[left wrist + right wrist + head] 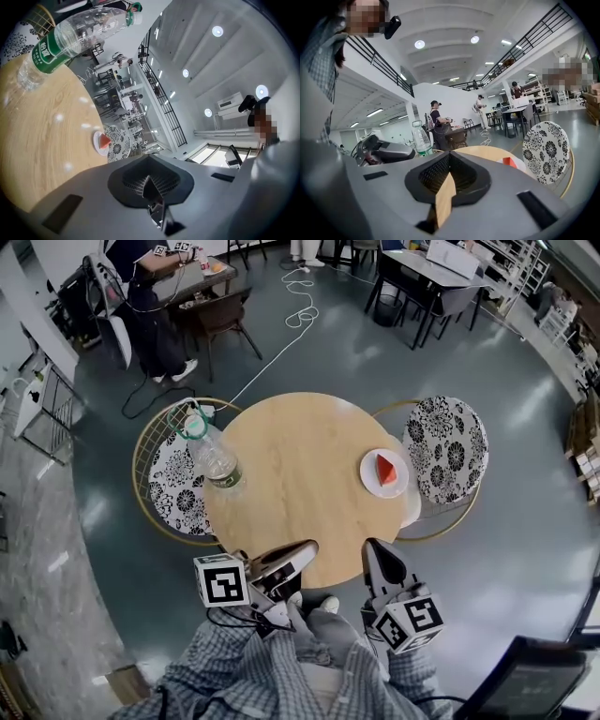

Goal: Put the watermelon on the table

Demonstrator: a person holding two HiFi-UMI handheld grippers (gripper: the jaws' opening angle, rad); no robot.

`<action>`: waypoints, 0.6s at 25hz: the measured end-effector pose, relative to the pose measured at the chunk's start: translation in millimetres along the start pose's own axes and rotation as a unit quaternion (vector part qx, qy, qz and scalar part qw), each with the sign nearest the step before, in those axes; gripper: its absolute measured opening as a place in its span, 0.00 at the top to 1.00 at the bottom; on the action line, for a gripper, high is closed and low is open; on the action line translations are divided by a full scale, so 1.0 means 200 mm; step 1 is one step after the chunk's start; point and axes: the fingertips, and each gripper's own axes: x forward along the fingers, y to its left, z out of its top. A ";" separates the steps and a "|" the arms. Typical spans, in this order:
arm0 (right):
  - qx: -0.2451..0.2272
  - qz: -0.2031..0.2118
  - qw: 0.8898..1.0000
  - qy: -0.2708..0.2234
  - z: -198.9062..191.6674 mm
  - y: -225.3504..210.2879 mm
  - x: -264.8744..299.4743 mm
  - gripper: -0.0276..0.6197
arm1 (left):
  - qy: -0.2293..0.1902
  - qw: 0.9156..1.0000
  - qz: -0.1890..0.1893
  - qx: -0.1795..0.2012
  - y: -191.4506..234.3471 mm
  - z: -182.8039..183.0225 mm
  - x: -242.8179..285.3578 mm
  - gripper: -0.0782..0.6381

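Seen from above, a round wooden table (300,474) fills the middle of the view. A red watermelon wedge (386,470) lies on a small white plate (371,481) at the table's 3 o'clock edge. A clear plastic bottle (214,457) with a green label stands at the 9 o'clock edge. Chairs with black-and-white floral cushions flank the table, one at 9 o'clock (173,486) and one at 3 o'clock (448,451). The left gripper (306,547) sits over the 6 o'clock edge and the right gripper (377,554) at 5 o'clock. Both are close to the person's checked shirt, with jaws closed and holding nothing, well apart from the watermelon.
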 end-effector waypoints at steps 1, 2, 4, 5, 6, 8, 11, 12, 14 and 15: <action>-0.004 0.002 1.000 -0.003 0.02 0.00 -0.01 0.95 | -0.003 1.000 -0.005 0.005 -0.02 0.01 0.01 0.88; -0.005 0.004 1.000 -0.007 0.05 0.00 -0.01 0.95 | -0.004 1.000 -0.009 0.011 -0.05 0.01 0.03 0.88; 0.001 0.008 1.000 -0.016 0.08 -0.01 -0.02 0.95 | -0.003 1.000 -0.015 0.020 -0.07 0.01 0.05 0.88; 0.006 0.009 1.000 -0.021 0.10 -0.02 -0.02 0.95 | -0.003 1.000 -0.015 0.023 -0.07 0.01 0.07 0.88; 0.010 0.011 1.000 -0.025 0.11 -0.03 -0.02 0.95 | -0.003 1.000 -0.016 0.026 -0.08 0.01 0.07 0.88; 0.013 0.013 0.999 -0.028 0.12 -0.05 -0.03 0.95 | -0.007 0.999 -0.018 0.029 -0.08 0.02 0.09 0.88; 0.022 0.015 0.999 -0.029 0.13 -0.08 -0.04 0.95 | -0.006 0.999 -0.021 0.032 -0.10 0.01 0.12 0.88; 0.025 0.015 0.999 -0.030 0.13 -0.09 -0.04 0.95 | -0.003 0.999 -0.021 0.034 -0.10 0.01 0.14 0.88; 0.028 0.014 0.999 -0.031 0.13 -0.11 -0.05 0.95 | 0.003 0.999 -0.020 0.040 -0.10 0.01 0.17 0.88; 0.028 0.013 0.999 -0.031 0.13 -0.11 -0.05 0.95 | 0.006 0.999 -0.021 0.043 -0.11 0.00 0.18 0.88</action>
